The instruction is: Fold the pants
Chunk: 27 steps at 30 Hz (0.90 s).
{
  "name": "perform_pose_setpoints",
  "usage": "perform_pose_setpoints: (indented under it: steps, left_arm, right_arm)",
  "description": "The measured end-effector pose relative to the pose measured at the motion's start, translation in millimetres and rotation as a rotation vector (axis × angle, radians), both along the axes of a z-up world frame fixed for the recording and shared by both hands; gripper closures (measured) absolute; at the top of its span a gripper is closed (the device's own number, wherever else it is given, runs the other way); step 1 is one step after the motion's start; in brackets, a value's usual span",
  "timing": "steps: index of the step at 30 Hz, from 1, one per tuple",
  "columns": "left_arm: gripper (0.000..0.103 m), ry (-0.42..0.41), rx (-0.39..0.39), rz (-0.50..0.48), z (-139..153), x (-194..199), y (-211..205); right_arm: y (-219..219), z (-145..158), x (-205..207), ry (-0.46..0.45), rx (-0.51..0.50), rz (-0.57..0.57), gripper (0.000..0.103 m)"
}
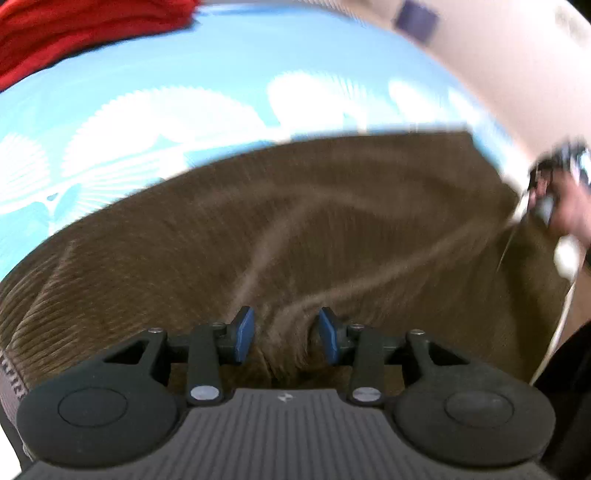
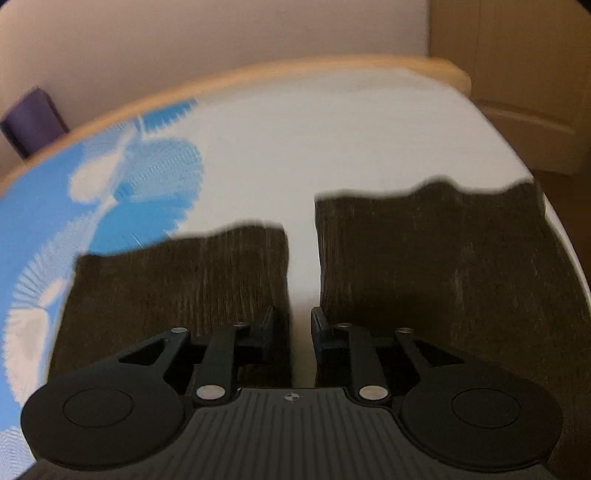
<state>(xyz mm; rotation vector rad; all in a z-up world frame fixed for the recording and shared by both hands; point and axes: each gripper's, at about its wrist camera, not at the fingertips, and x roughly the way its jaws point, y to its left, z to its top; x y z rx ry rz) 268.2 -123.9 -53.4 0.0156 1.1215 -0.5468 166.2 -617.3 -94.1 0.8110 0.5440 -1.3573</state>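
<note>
Brown corduroy pants [image 1: 314, 229] lie spread on a blue and white patterned bed cover [image 1: 184, 92]. My left gripper [image 1: 286, 334] has its blue pads apart with a bunched ridge of the pants fabric between them. In the right wrist view the two pant legs [image 2: 424, 258] lie side by side with a white gap between them. My right gripper [image 2: 293, 332] is open over that gap, its fingers resting above the inner edges of the legs. The right gripper and the hand on it show at the right edge of the left wrist view [image 1: 554, 199].
A red garment [image 1: 74, 33] lies at the far left corner of the bed. A wooden bed edge [image 2: 295, 72] curves along the far side, with a beige wall behind. A purple object [image 2: 33, 118] stands beyond it. A wooden door [image 2: 524, 85] is at the right.
</note>
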Motion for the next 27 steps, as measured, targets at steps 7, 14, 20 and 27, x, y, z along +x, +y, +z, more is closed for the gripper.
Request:
perform_pose_setpoints:
  steps: [7,14,20,27]
  left_arm:
    - [0.088,0.119,0.074,0.199,-31,4,62]
    - [0.089,0.104,0.156,0.299,-17,-23,77]
    - [0.083,0.002,0.158,0.362,70,-47,110]
    - [0.080,-0.001,0.146,0.437,40,-81,157]
  right_arm:
    - [56,62,-9,-0.254,-0.052,0.410,0.059]
    - [132,113,-31,-0.334,-0.085,0.925,0.055]
    - [218,132,-68,-0.256,-0.119,1.335,0.055]
    - [359,118,-134,-0.083,-0.321,1.832,0.055]
